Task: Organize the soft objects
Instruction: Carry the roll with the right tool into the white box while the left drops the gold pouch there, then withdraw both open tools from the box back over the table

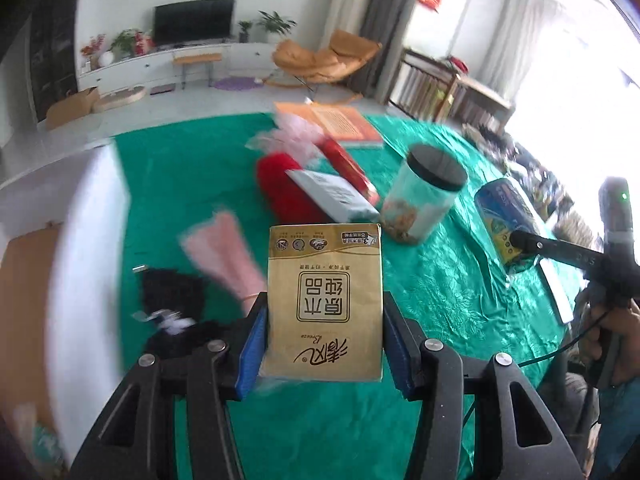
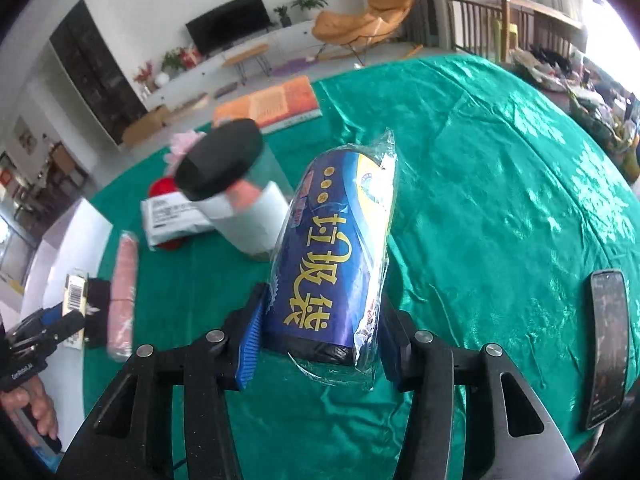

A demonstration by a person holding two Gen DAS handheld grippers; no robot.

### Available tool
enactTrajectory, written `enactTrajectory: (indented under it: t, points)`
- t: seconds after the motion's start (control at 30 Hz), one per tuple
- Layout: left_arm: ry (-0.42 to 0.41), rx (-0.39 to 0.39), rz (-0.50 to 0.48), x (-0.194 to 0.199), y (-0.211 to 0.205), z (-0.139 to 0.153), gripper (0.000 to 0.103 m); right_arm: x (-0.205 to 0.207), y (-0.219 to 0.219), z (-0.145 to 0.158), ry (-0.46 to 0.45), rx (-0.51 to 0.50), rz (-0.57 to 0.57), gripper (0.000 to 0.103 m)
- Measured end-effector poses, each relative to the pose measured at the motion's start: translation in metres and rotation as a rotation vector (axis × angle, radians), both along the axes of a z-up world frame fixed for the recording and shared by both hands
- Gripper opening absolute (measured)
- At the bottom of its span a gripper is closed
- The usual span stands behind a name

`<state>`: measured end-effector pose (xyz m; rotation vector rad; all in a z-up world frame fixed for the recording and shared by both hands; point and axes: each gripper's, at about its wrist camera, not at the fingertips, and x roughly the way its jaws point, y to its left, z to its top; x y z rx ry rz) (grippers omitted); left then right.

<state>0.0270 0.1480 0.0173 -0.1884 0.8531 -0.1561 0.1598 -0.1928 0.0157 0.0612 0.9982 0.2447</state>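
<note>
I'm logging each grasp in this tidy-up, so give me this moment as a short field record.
left gripper: shut on tissue pack
right gripper: shut on blue bag roll
surface: green tablecloth
still lying there: pink cloth, black cloth, red fluffy item
nearby: black-lidded jar, phone

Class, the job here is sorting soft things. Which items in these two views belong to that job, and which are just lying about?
Part of the job:
tissue pack, in the left gripper
bin-bag roll, in the right gripper
pink cloth
black cloth

Lying about:
lidded jar
phone
orange book
</note>
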Motion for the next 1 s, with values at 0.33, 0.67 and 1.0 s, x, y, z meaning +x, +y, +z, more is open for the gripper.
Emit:
enactTrajectory:
  t: [0.33,0.67,1.0]
  points:
    - [0.029,0.139,0.440,-0.131,0.169,0.018,0.052,-0.084,0.234,0.046,0.072,0.291,0.558,0.052]
    - [-0.013,0.191,0.568,-0.142,0.176,0.002,0.099,-0.126,0.334,0.025,0.145,0.349,0.793,0.075]
    - [-0.088,0.080,0.157,-0.074,0.006,0.005,0.100,-0.065,0.131,-0.046,-0.079,-0.179,0.295,0.079]
